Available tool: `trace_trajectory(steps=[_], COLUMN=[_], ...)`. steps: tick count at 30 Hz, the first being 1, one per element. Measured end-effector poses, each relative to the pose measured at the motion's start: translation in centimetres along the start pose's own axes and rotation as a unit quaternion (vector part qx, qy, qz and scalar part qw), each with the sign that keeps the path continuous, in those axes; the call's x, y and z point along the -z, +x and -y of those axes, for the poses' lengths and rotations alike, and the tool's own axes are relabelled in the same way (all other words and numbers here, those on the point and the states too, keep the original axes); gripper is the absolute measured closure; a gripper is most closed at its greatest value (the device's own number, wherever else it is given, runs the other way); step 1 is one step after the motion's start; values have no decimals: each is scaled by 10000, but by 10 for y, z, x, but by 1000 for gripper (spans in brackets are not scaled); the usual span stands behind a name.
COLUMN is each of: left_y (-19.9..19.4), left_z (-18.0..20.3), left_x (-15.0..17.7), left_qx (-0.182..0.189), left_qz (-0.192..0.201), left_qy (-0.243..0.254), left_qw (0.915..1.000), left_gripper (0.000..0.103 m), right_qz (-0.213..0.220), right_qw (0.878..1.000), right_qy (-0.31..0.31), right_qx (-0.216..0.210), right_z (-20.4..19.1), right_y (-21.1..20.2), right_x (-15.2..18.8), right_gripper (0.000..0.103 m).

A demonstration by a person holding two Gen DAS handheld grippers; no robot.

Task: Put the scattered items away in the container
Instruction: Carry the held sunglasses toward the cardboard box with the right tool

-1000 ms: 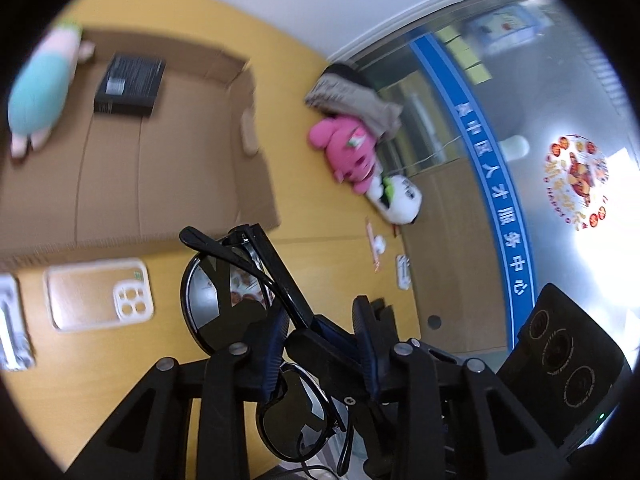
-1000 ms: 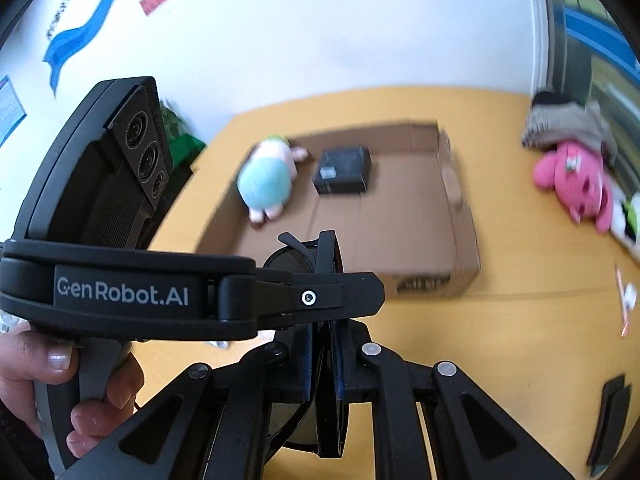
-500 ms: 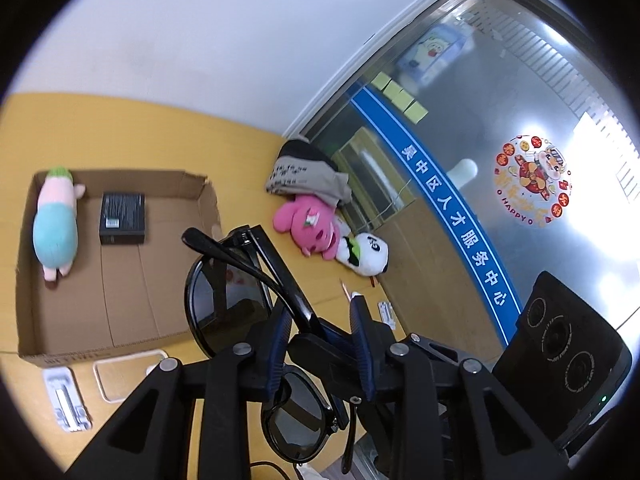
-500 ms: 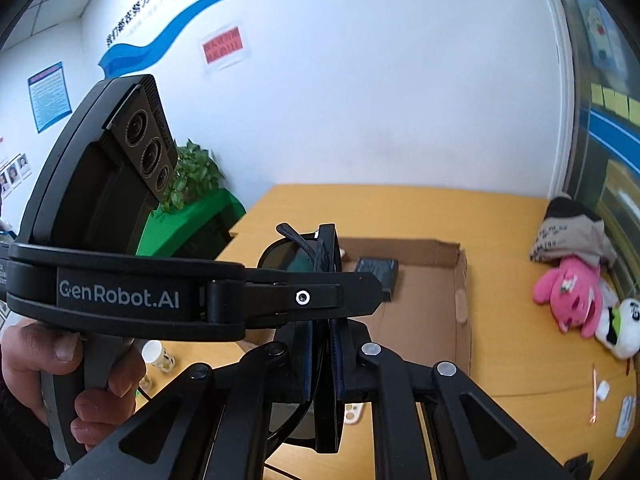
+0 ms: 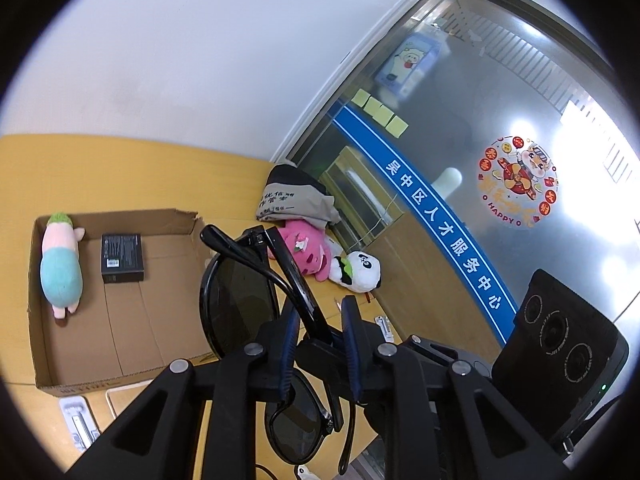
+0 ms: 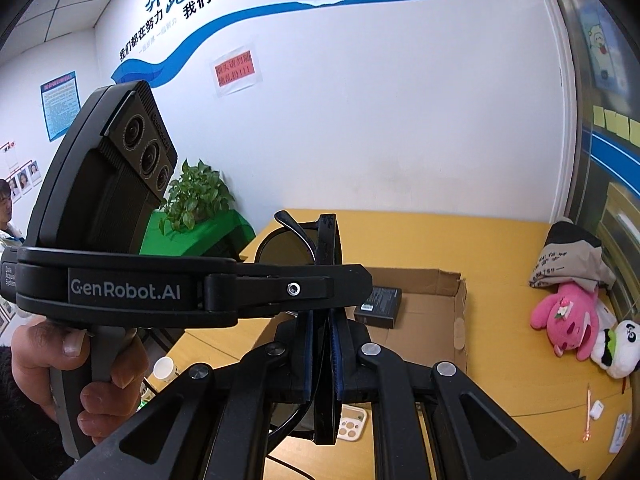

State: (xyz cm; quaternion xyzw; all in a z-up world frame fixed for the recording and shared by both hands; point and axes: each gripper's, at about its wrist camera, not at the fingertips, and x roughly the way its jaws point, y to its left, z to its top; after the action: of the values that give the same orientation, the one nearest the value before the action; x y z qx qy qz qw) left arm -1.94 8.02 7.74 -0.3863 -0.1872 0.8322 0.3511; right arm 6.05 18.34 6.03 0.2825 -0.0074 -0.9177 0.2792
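Note:
Both grippers hold one pair of black sunglasses [image 5: 240, 292] high above the yellow table. My left gripper [image 5: 320, 320] is shut on the folded temple arms. My right gripper [image 6: 320, 336] is shut on the frame [image 6: 328, 248]. The left gripper's body crosses the right wrist view. The open cardboard box [image 5: 36, 312] lies below to the left, holding a blue-pink plush [image 5: 60, 268] and a small black box [image 5: 122, 258]. The cardboard box also shows in the right wrist view [image 6: 460, 320].
A pink plush [image 5: 308, 248], a panda plush [image 5: 360, 272] and a folded grey cloth [image 5: 292, 200] lie by the glass wall. A clear phone case [image 6: 352, 428] and small items lie in front of the box. A potted plant [image 6: 196, 196] stands at the far left.
Both grippers have risen with the sunglasses. The table and box now look farther below, and more of the wall shows.

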Motion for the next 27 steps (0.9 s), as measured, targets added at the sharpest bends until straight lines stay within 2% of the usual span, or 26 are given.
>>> trace_trajectory(steps=[6, 15, 22, 27], left_y=[-2, 17, 49, 79], left_z=[10, 14, -1, -25], left_x=[-14, -42, -66, -84], left_qx=[43, 52, 50, 30], left_qz=[56, -29, -191, -329], left_qy=[160, 357, 376, 284], left_qw=[9998, 9993, 9991, 9991], left_gripper=[84, 84, 84, 84], right_qz=[171, 271, 201, 73], right_qw=[9999, 9996, 9996, 9995], right_qy=[-18, 62, 209, 305], right_qx=[-2, 34, 51, 52], right_z=[4, 23, 52, 77], right_y=[-4, 4, 27, 55], right_x=[-13, -30, -42, -50], right_gripper=[95, 95, 95, 95])
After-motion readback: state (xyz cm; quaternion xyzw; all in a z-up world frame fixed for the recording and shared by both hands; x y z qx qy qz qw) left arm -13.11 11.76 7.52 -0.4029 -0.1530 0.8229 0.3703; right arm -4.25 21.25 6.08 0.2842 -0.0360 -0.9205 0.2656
